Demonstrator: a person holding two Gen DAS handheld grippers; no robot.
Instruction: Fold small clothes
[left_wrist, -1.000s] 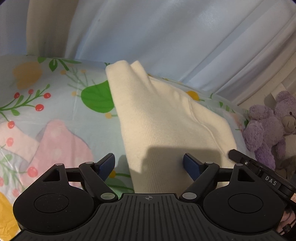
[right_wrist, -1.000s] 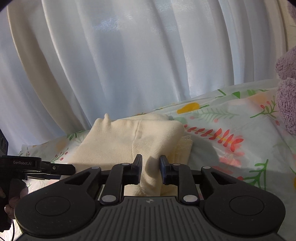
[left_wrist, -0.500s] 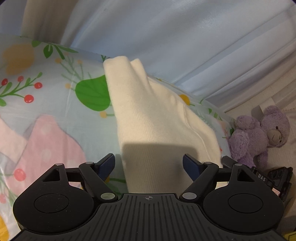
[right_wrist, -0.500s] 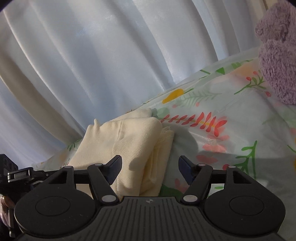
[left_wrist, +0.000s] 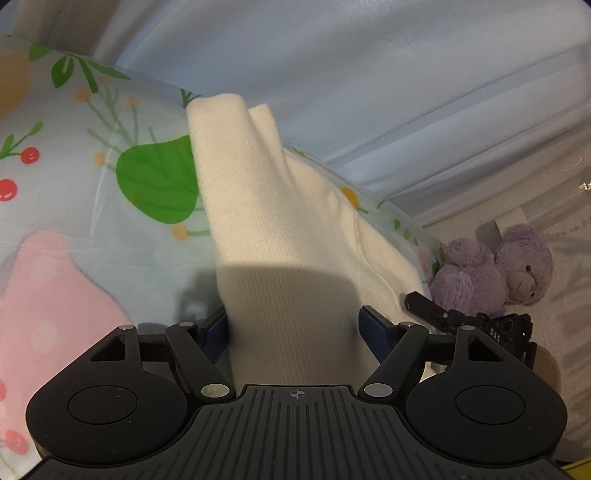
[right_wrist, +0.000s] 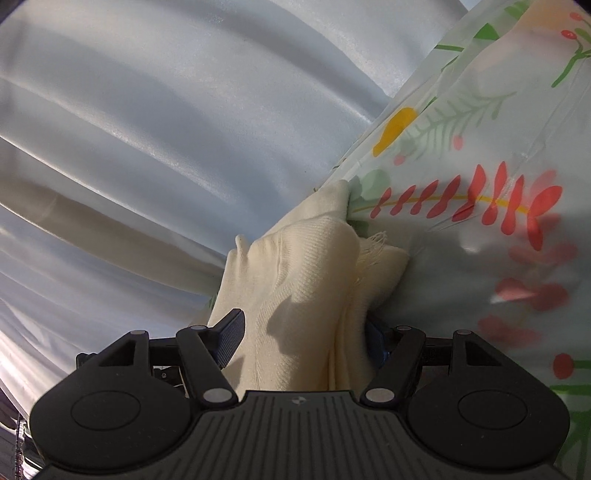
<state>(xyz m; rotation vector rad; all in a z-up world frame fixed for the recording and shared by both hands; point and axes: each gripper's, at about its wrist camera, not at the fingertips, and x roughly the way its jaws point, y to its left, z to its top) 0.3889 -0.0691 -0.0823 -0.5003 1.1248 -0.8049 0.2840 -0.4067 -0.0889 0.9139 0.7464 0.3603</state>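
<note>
Cream and soft, the folded cloth (left_wrist: 280, 236) lies on the flowery sheet (left_wrist: 85, 206). The left claw (left_wrist: 295, 328) is spread wide, one finger on each side of the cloth's near end, not squeezing. The right claw (right_wrist: 303, 332) is wide too, around the bunched cloth (right_wrist: 306, 280). A purple teddy (left_wrist: 495, 269) sits at three o'clock.

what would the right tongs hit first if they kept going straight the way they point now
Most likely the cream knit garment. It already lies bunched between the open fingers of the right tongs, so going straight on would push deeper into its folds. Beyond it lies the floral sheet, though depth there is hard to judge.
</note>
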